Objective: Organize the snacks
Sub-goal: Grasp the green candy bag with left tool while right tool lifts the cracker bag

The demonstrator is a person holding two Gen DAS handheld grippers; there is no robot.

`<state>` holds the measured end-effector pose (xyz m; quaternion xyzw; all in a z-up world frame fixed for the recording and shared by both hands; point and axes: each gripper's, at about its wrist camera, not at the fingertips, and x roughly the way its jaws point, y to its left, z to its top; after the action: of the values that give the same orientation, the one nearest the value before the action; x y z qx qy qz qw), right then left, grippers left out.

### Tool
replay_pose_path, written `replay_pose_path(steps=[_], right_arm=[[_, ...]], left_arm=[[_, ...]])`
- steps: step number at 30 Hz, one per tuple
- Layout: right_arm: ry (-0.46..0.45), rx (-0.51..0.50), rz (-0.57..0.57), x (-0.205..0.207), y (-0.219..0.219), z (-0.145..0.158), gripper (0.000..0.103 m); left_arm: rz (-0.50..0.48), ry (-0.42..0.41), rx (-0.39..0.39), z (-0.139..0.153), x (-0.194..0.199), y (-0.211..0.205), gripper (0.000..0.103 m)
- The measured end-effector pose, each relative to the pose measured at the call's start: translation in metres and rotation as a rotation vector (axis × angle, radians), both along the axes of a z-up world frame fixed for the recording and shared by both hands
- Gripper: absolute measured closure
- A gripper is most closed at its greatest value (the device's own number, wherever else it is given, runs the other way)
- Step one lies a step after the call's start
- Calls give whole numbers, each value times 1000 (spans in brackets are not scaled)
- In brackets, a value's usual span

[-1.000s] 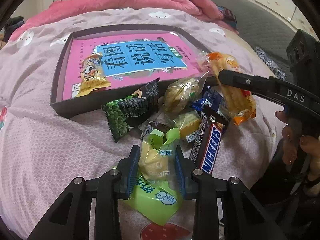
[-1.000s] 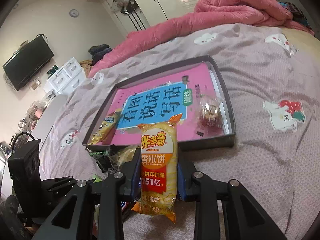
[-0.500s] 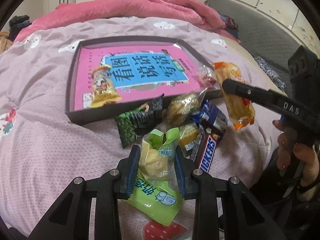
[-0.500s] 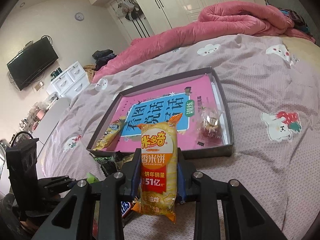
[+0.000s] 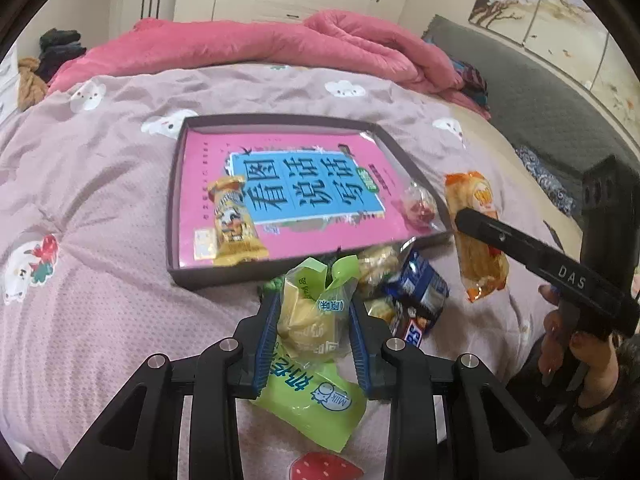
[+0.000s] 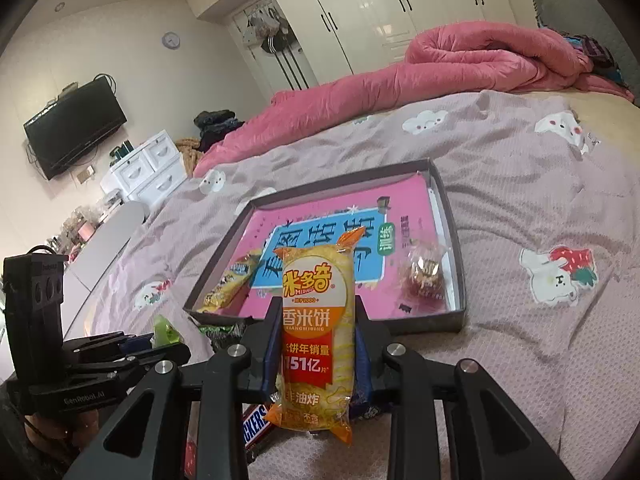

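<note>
My left gripper (image 5: pixel 314 316) is shut on a green milk snack packet (image 5: pixel 316 312) and holds it above the snack pile, just before the near wall of the dark tray (image 5: pixel 172 216). My right gripper (image 6: pixel 318 320) is shut on an orange rice cracker pack (image 6: pixel 318 344), held upright before the tray (image 6: pixel 450 208); the pack also shows in the left wrist view (image 5: pixel 476 236). The tray has a pink book as its floor, a yellow snack (image 5: pixel 232 220) at its near left and a clear wrapped candy (image 5: pixel 418 208) at its near right.
Loose snacks lie on the pink bedspread by the tray: a blue packet (image 5: pixel 420 288), a Snickers bar (image 6: pixel 256 424), a pale cake (image 5: pixel 376 264). A rolled pink quilt (image 5: pixel 280 44) lies at the back. A grey headboard (image 5: pixel 560 112) stands at the right.
Both grippers have risen and drawn back with their packs held. The tray now looks farther away in both views, and the pile sits lower under the left gripper.
</note>
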<state>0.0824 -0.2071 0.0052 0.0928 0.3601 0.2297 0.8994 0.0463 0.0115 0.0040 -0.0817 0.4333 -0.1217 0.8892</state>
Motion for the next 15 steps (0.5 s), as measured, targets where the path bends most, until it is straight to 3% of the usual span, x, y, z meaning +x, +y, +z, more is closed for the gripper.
replay_pose_path(steps=[15], right_arm=[[-53, 21, 3, 7, -3, 15, 72]], left_arm=[[80, -55, 9, 25, 18, 11, 69]])
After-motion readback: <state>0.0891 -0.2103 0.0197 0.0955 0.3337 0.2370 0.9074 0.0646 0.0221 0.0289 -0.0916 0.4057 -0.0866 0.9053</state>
